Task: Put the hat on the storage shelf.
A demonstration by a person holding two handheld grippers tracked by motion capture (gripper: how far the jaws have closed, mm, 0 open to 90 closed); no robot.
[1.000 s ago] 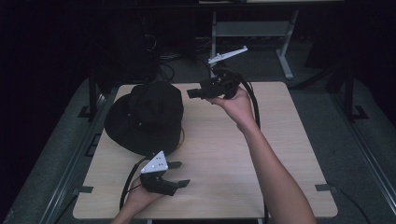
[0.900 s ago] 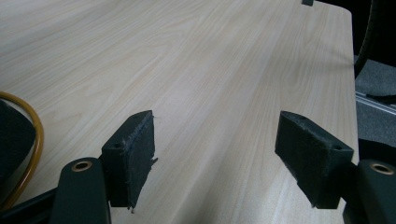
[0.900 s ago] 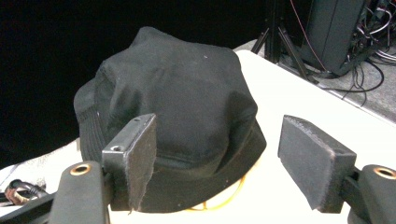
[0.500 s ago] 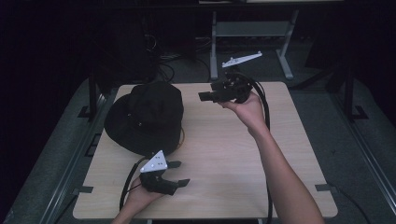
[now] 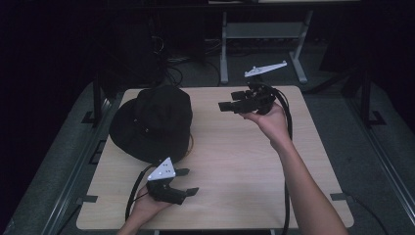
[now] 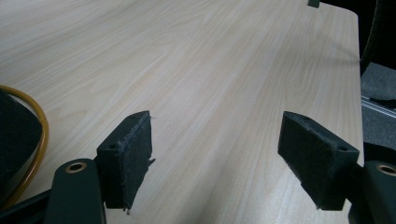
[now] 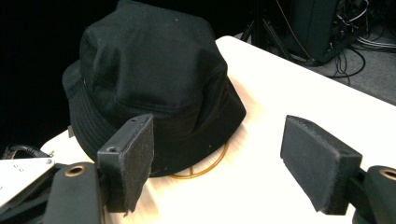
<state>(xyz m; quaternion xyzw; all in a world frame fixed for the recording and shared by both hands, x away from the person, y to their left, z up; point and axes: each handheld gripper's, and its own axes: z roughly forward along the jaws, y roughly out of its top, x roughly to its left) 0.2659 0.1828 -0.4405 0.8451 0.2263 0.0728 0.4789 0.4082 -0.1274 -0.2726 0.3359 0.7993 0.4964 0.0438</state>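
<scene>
A black bucket hat (image 5: 151, 122) lies crown up on the left half of the wooden table (image 5: 235, 161); an orange ring (image 5: 191, 145) peeks out from under its brim. My right gripper (image 5: 227, 101) is held above the table's far middle, pointing left at the hat, open and empty. In the right gripper view the hat (image 7: 149, 79) and ring (image 7: 208, 167) lie ahead of the open gripper (image 7: 217, 154). My left gripper (image 5: 188, 181) rests low near the front edge, just right of the hat's brim, open with bare wood between its pads (image 6: 130, 158).
A metal stand (image 5: 225, 44) and loose cables (image 5: 166, 49) sit on the dark floor behind the table. Black rails (image 5: 78, 161) run along the table's left side. The right half of the table shows bare wood.
My right gripper has drifted to the right, away from the hat, still open. The left gripper and the hat have stayed put.
</scene>
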